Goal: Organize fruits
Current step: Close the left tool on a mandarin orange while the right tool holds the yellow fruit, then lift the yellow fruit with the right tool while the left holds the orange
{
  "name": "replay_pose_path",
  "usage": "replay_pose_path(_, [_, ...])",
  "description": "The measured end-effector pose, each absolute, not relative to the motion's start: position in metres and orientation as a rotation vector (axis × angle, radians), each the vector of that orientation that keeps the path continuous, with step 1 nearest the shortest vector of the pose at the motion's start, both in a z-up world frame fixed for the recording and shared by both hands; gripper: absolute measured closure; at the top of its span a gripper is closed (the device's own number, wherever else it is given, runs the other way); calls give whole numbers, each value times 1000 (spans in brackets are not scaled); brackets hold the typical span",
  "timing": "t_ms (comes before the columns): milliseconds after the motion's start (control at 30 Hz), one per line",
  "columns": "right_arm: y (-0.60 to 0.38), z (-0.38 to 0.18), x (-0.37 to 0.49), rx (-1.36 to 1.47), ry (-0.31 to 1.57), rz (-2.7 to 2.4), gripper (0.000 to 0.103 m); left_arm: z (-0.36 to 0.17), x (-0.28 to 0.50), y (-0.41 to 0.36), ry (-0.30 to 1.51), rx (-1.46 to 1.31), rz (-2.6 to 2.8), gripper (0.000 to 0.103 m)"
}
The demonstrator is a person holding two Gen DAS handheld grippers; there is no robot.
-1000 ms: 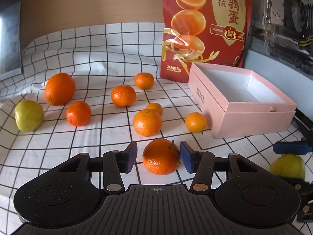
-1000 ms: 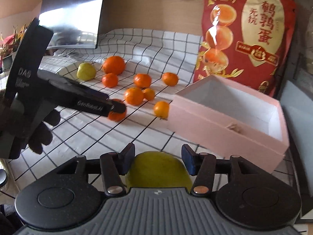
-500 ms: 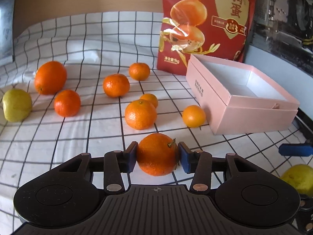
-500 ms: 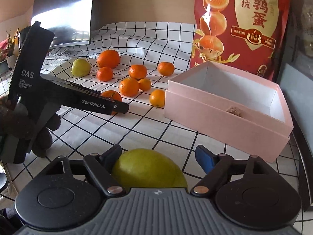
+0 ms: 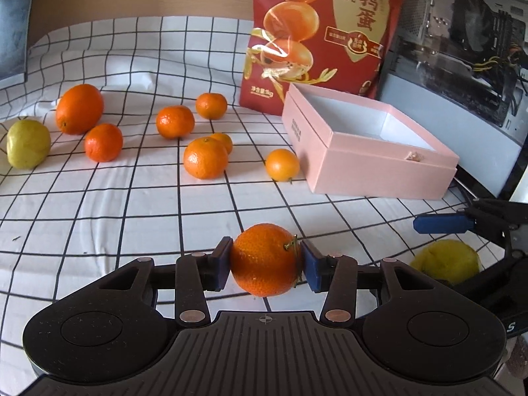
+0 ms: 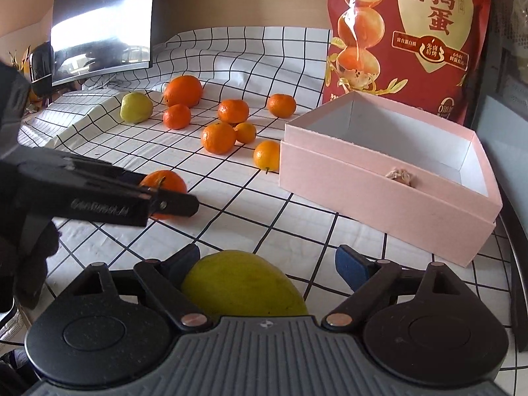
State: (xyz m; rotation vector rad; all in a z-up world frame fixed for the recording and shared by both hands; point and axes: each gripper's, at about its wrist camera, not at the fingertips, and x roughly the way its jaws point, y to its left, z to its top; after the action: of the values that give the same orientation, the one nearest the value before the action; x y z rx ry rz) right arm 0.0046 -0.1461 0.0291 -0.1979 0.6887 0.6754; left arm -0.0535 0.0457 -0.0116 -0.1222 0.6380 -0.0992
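Jaws of the left gripper (image 5: 266, 260) were closed on a mandarin (image 5: 264, 259), both blue pads pressed to its sides at the lower centre of the left wrist view; whether it had left the checked cloth (image 5: 132, 217) could not be told. Jaws of the right gripper (image 6: 267, 264) stood wide apart around a yellow-green pear (image 6: 244, 288) at the bottom centre of the right wrist view, the left pad close beside the fruit and the right pad clear of it, so nothing was held there.

From left to right in the left wrist view, a second pear (image 5: 28, 143) lay at the far left edge, then a large orange (image 5: 79, 109), then six more mandarins scattered across the middle, the nearest of them (image 5: 282, 165) just beside the pink box (image 5: 379, 168) at centre right. That box held no fruit that could be seen. By this showing the sorting had barely begun: one mandarin was in hand, a pear was about to be taken, and all the rest was yet to be gathered.
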Motion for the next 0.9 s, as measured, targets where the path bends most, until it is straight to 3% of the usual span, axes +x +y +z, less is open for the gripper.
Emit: replay_pose_path(900, [-172, 26, -22, -232, 755, 682, 6, -16, -58, 51, 606, -229, -84, 54])
